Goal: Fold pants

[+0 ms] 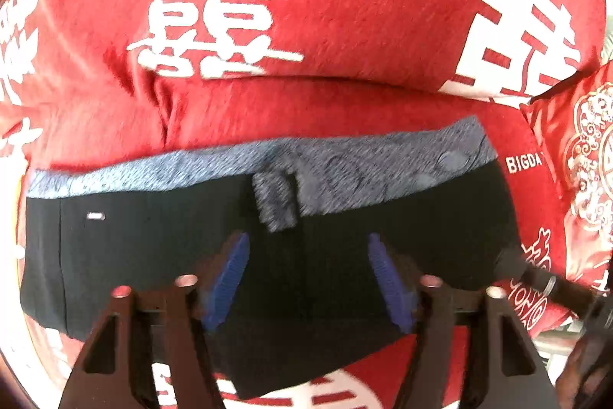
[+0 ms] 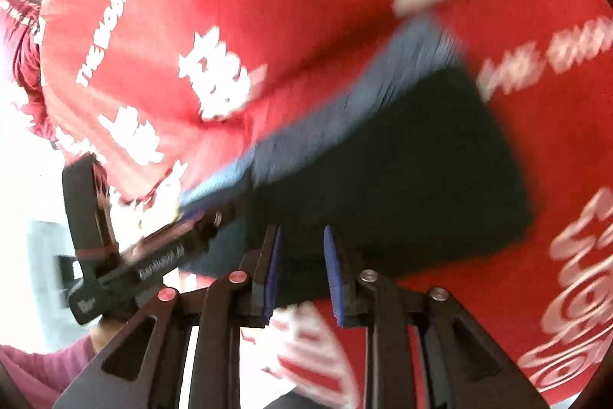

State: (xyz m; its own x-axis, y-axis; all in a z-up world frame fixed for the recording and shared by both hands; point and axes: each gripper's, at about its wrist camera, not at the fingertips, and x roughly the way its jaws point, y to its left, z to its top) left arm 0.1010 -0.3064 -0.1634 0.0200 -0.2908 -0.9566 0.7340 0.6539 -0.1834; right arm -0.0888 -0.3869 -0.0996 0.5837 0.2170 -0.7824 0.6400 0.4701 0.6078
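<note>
— What can you read from where I hold my tongs?

— On the red blanket (image 1: 345,6) under my left gripper, a big white double-happiness sign, 囍 (image 1: 214,14), and a larger one, cut off, at the right (image 1: 525,25). Along the top right edge, part of a line: "PY WEDDING". By the corner of the pants' grey waistband (image 1: 268,160), "BIGDA", the rest hidden.

— And from the right one?

— The same blanket shows "THE BIGDAY" in white (image 2: 107,25), blurred. The other gripper's black bar (image 2: 161,267) carries a small white word; I cannot make it out. The remaining print is too smeared to read.
</note>
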